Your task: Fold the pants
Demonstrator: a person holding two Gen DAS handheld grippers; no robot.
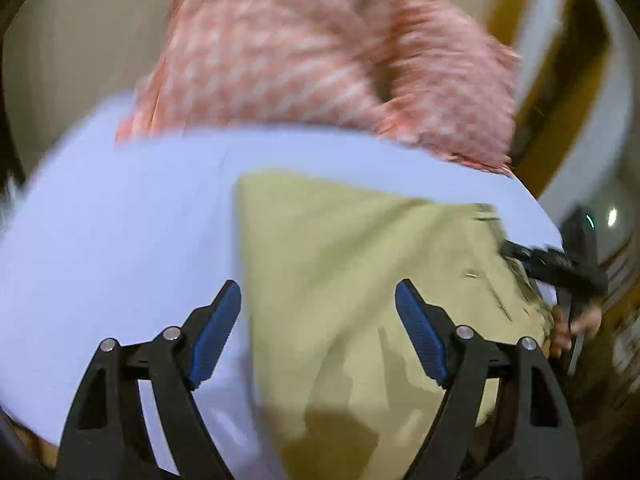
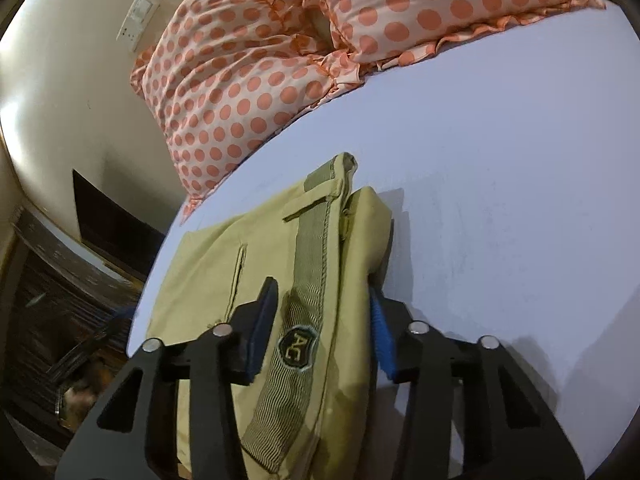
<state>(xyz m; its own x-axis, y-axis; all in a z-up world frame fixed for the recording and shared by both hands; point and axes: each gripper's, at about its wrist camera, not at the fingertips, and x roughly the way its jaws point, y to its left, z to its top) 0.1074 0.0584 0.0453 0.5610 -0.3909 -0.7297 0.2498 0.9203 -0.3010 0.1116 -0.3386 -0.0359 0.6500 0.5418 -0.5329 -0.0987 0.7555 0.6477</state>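
Note:
The khaki pants [image 1: 352,264] lie folded on the pale blue bed sheet [image 1: 120,220]. My left gripper [image 1: 318,296] is open above the pants' left edge, holding nothing; this view is motion-blurred. In the right wrist view the pants' waistband [image 2: 312,264] with a dark badge runs between my right gripper's fingers. My right gripper [image 2: 322,300] stands open around the folded waist end, its jaws on either side of the cloth. The right gripper also shows in the left wrist view [image 1: 556,268] at the pants' right end.
Two pillows with orange polka dots [image 2: 248,80] lie at the head of the bed on the sheet [image 2: 500,200]. A cream wall with a switch plate [image 2: 138,20] stands behind. Dark wooden furniture [image 2: 60,280] is off the bed's left edge.

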